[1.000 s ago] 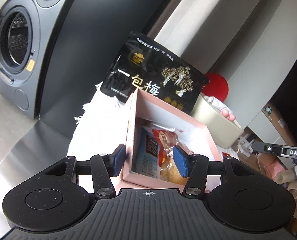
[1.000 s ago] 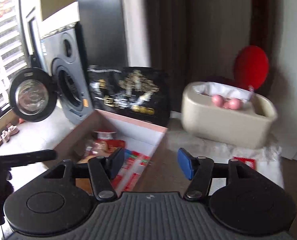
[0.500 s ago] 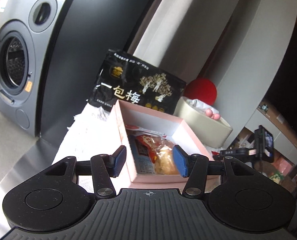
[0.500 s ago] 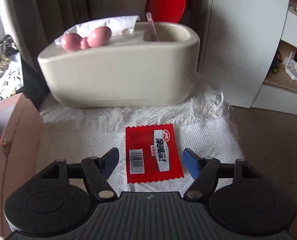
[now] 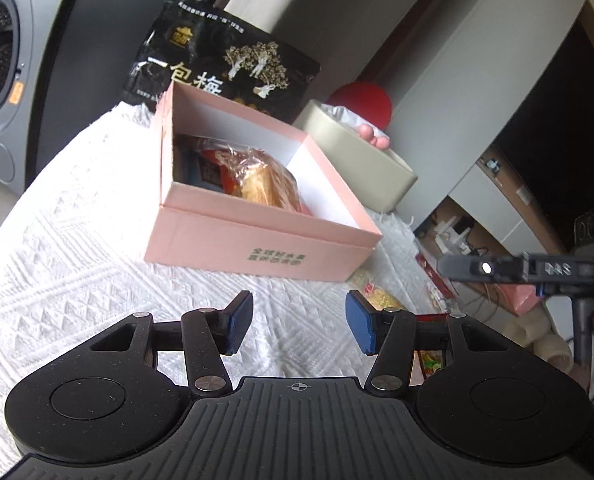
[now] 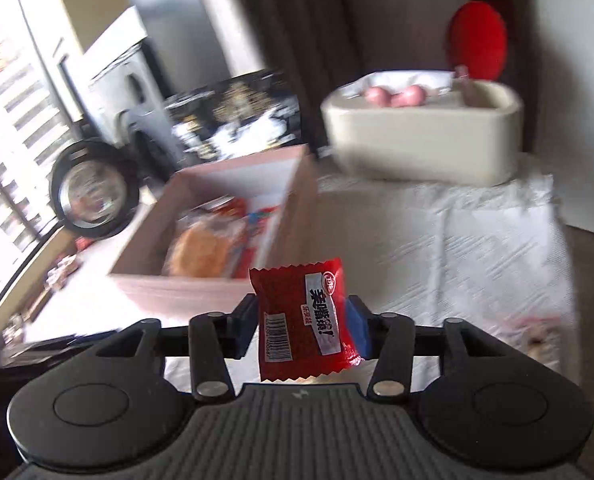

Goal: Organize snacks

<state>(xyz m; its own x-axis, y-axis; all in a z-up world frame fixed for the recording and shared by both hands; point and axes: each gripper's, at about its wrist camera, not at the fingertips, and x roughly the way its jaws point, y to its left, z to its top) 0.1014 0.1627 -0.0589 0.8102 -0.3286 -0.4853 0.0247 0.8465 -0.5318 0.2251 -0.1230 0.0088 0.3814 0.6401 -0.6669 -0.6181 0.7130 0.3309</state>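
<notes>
Now: right gripper (image 6: 303, 326) pinching crinkly red packet (image 6: 303, 320) | left gripper (image 5: 299, 322) spread, empty | pink cardboard box (image 5: 257, 240)

Daylight floods from the window (image 6: 1, 128) at left, glaring; the right wrist view seems motion-blurred, its fisheye edges bowed.

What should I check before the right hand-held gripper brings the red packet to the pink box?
1. Red packet clamped in right hand-held gripper: ok.
2. Grip centred: not ok, most of the packet sticks up above the fingers.
3. Pink box open on top: ok.
4. Free room inside, beside the wrapped bread: ok, white floor shows on the right.
5. Left hand-held gripper open, outside the box: ok.
6. Path clear: cannot tell, right view is blurred.
</notes>
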